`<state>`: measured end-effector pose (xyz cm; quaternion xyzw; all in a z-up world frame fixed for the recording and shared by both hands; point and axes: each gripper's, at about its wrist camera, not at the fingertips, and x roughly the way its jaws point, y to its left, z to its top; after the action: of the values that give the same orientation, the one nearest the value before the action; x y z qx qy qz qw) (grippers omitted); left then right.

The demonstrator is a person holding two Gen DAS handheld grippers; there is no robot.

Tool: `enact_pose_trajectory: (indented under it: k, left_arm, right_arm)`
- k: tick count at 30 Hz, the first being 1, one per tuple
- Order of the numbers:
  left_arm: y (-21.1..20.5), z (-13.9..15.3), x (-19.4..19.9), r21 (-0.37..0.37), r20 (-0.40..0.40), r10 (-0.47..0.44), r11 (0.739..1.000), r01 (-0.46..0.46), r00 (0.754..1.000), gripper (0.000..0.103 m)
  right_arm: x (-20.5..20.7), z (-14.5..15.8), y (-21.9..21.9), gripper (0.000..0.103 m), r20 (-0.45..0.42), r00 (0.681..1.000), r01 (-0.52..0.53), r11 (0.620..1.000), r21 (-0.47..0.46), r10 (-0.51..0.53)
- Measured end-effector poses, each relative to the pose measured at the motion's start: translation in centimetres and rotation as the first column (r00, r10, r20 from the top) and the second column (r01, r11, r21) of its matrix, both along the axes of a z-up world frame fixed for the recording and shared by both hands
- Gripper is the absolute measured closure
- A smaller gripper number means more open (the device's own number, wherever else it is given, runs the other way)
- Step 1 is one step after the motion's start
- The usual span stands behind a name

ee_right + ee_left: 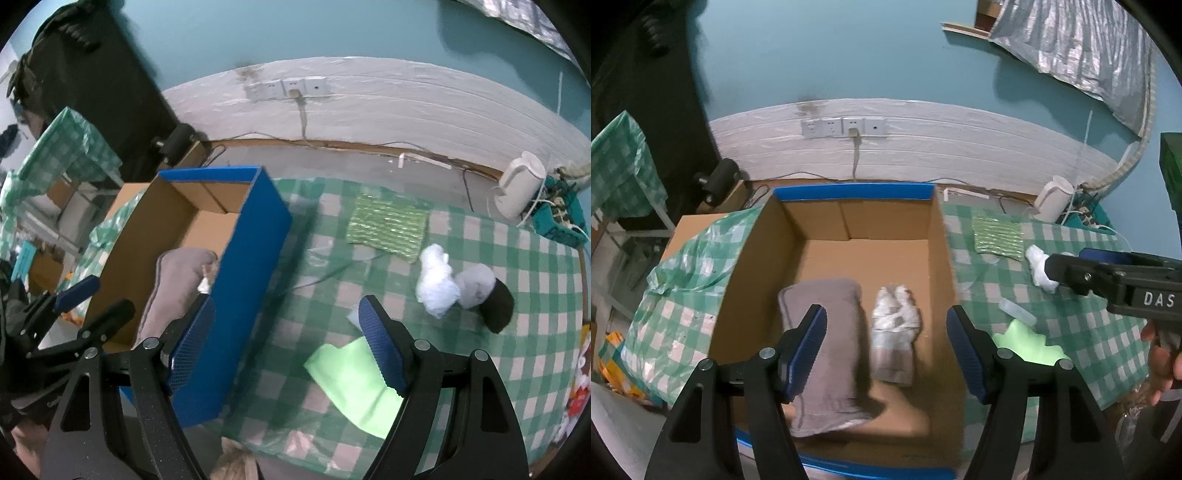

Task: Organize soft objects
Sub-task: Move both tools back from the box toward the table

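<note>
An open cardboard box with blue outer walls stands on a green checked tablecloth. Inside lie a folded grey towel and, to its right, a grey-white sock bundle. My left gripper hangs open above them, with nothing between its pads. My right gripper is open over the box's right wall and the table, holding nothing. On the cloth lie a light green cloth, a white crumpled cloth, a grey and black sock roll and a green patterned mat.
A white kettle and a teal basket of cables stand at the table's far right corner. A small clear plastic piece lies by the green cloth. A second checked table is at the left. A hand holds the right gripper.
</note>
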<state>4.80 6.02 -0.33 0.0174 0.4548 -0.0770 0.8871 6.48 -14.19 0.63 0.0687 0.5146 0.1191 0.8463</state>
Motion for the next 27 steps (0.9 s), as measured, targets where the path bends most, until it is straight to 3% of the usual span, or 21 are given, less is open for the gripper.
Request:
enact_pose_trajectory:
  k: [16,22,27]
  left_arm:
    - [-7.9,-0.2,-1.4,0.038,-0.026,-0.12,0.992,0.121,0.992,0.031]
    - [-11.1,-1.7,-2.3,0.068,-0.07,-0.177,0.981,0.182,0.982,0.031]
    - [-14.1,-2.6,-3.0,0.095,-0.084,-0.243,0.964,0.25,0.966,0.024]
  right_arm:
    - [-2.3,-1.1,-8.0,0.022,-0.006,0.991,0.13,0.991,-0.016,-0.13]
    - [-3.1,-2.1,-11.6,0.022,-0.01,0.982,0.189,0.981,-0.04,-0.189]
    - [-3.5,-3.3,-14.5,0.022,-0.031,0.969,0.242,0.969,-0.04,-0.244]
